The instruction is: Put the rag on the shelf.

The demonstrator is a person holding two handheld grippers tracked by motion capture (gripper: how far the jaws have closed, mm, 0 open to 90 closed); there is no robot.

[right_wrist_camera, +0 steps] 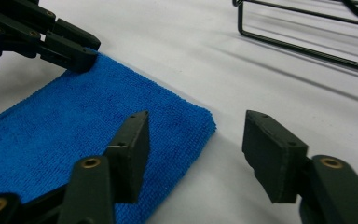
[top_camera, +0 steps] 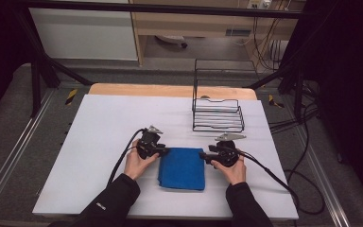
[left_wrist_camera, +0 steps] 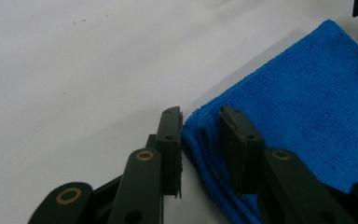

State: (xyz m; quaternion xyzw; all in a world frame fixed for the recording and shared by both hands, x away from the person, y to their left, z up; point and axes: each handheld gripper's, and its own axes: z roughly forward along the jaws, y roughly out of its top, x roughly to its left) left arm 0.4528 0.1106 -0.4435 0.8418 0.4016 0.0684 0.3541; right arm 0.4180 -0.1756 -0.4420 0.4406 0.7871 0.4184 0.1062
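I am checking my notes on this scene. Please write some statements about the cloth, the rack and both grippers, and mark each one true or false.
1. The blue microfibre cloth lies folded on the white table. True.
2. The cloth sits inside the black wire rack. False: the rack holds nothing and stands beyond the cloth.
3. The left gripper straddles a cloth corner, jaws apart. True.
4. The right gripper is clamped shut on the cloth. False: its jaws are wide open beside the cloth's corner.

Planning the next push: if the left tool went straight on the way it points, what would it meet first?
The folded blue cloth. The left tool already straddles its near corner, jaws parted, so it would run into the cloth edge at once; depth beyond is unclear.
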